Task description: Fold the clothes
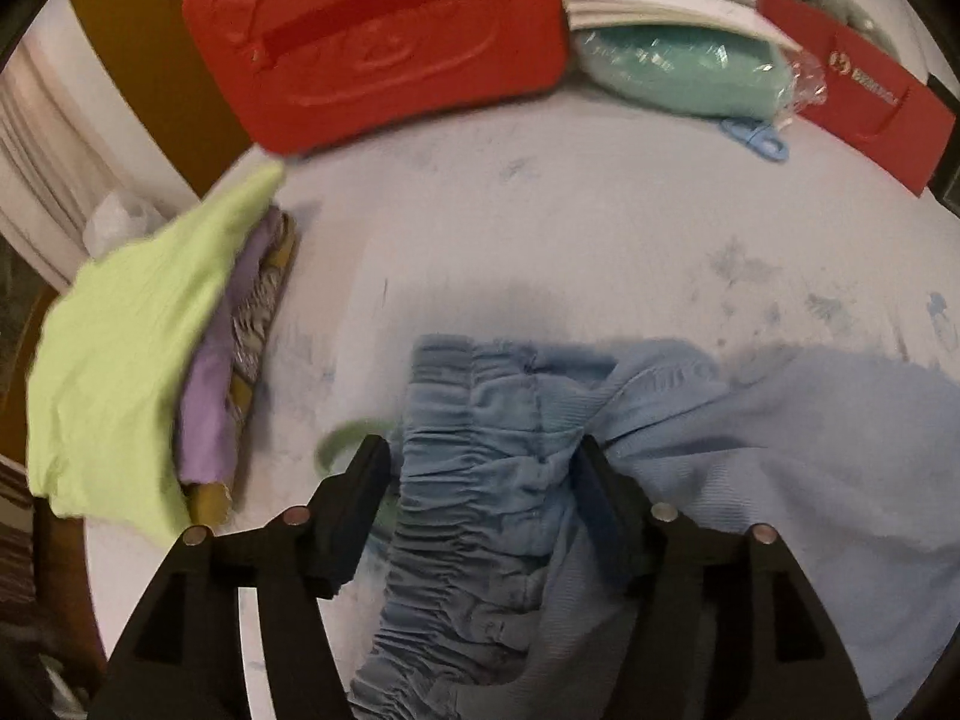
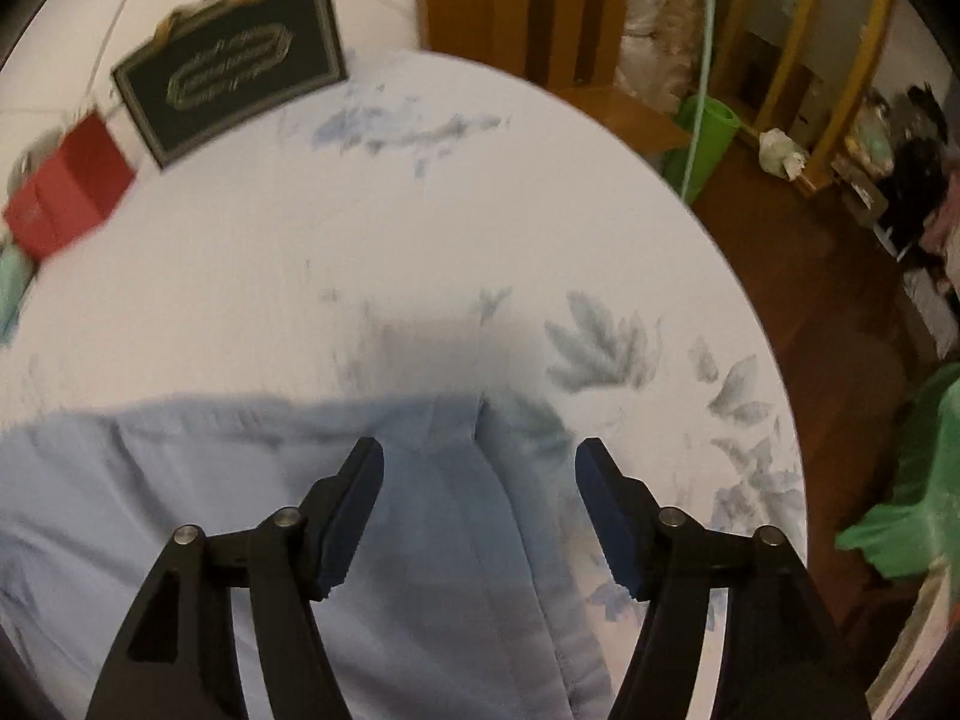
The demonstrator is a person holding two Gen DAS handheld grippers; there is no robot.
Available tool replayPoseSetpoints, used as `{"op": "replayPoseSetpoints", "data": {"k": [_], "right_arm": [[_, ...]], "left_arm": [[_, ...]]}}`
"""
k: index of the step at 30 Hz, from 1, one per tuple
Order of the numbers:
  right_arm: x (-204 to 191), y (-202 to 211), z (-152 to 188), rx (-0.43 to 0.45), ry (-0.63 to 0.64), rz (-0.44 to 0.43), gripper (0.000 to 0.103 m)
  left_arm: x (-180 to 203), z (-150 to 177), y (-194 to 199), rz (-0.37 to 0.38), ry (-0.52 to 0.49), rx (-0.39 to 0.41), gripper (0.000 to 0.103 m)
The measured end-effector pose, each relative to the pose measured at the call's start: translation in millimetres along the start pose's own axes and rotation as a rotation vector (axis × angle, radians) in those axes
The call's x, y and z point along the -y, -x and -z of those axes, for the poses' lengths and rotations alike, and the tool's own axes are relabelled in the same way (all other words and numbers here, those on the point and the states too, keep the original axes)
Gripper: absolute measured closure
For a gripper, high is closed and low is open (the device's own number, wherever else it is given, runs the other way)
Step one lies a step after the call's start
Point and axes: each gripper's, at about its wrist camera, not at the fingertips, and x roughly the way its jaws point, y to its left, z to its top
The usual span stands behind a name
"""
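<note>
Light blue trousers (image 1: 780,450) lie on a round table with a white floral cloth (image 1: 540,228). Their gathered elastic waistband (image 1: 480,480) sits between the wide-open fingers of my left gripper (image 1: 483,462), which does not pinch it. In the right wrist view the trouser leg (image 2: 438,540) lies flat beneath my right gripper (image 2: 480,468), which is open and hovers over the hem near the table's right edge. A stack of folded clothes, lime green on top (image 1: 126,360), then purple (image 1: 210,396), rests at the table's left.
A red plastic case (image 1: 378,42), a teal wrapped bundle (image 1: 678,72), a red paper bag (image 1: 864,108) and a blue clip (image 1: 756,138) stand at the far side. A black framed sign (image 2: 234,72) and red box (image 2: 66,192) sit far left. Green bucket (image 2: 708,132) on the floor.
</note>
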Motion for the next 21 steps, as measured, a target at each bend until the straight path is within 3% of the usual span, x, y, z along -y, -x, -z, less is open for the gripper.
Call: {"op": "replayPoseSetpoints", "data": {"k": [3, 4, 6, 7, 10, 12, 16, 17, 18, 21], "right_arm": [[-8, -10, 7, 0.009, 0.014, 0.008, 0.042], [-10, -14, 8, -0.002, 0.024, 0.01, 0.051], [-16, -15, 11, -0.008, 0.064, 0.03, 0.088], [-25, -15, 13, -0.013, 0.117, 0.059, 0.097], [-48, 5, 25, 0.131, 0.266, 0.214, 0.097], [-53, 22, 26, 0.254, 0.282, 0.286, 0.097], [-26, 9, 4, 0.272, 0.169, 0.321, 0.095], [-23, -1, 0, 0.239, 0.157, 0.312, 0.091], [-21, -11, -1, 0.201, 0.15, 0.301, 0.08], [-15, -9, 3, 0.183, 0.086, 0.252, 0.061]], "left_arm": [[-2, 7, 0, -0.001, 0.011, 0.017, 0.04], [1, 9, -1, -0.008, 0.004, 0.027, 0.039], [4, 12, 1, -0.015, -0.002, 0.04, 0.039], [5, 13, 2, -0.015, 0.0, 0.045, 0.039], [2, 17, 1, -0.005, 0.023, 0.052, 0.036], [1, 17, -1, -0.004, 0.033, 0.056, 0.034], [0, 13, -9, -0.02, 0.037, 0.058, 0.028], [0, 12, -10, -0.022, 0.038, 0.055, 0.027], [0, 10, -11, -0.021, 0.038, 0.049, 0.027], [-7, 1, -9, 0.029, 0.033, 0.001, 0.027]]}}
